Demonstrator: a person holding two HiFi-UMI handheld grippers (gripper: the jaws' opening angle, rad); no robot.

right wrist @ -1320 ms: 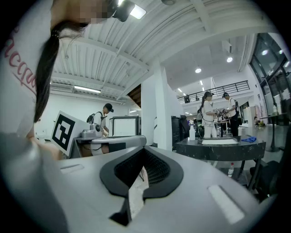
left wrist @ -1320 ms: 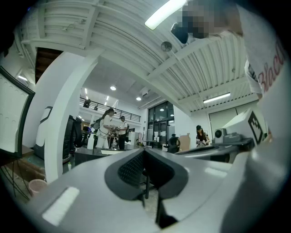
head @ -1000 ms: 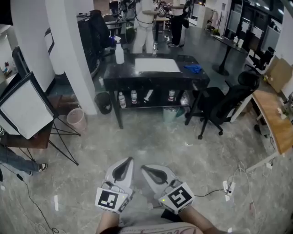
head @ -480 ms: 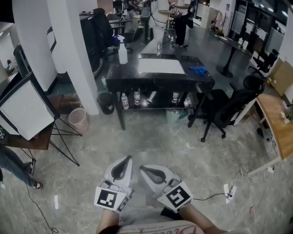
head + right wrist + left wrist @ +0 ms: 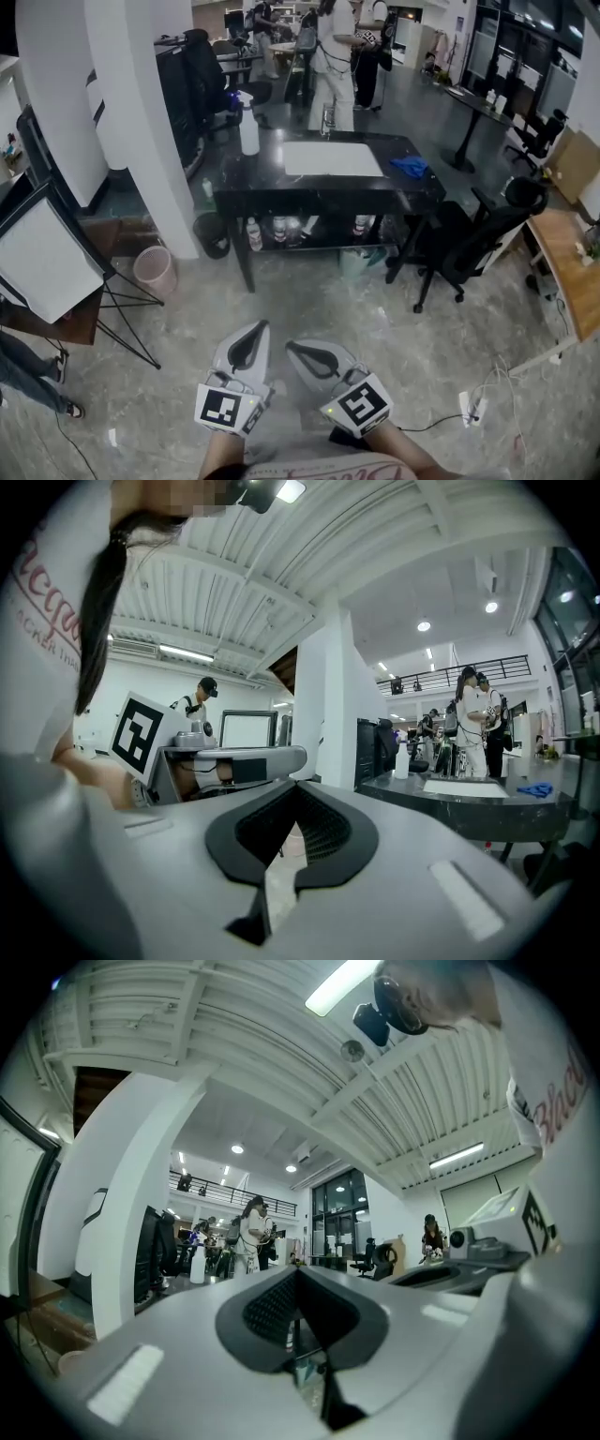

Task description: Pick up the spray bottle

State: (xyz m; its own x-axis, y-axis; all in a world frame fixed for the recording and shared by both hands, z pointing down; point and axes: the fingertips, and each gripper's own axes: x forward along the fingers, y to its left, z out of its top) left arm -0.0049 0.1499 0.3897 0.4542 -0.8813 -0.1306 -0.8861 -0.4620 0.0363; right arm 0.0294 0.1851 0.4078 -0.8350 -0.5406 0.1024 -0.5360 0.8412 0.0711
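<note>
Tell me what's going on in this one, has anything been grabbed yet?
Nothing yet. A person holds the left gripper and right gripper low in front of their body, both with fingers shut and empty. The spray bottle stands upright at the far left corner of the black table ahead, across a stretch of floor. A white sheet and a blue cloth lie on the same table. The pickup has not begun.
</note>
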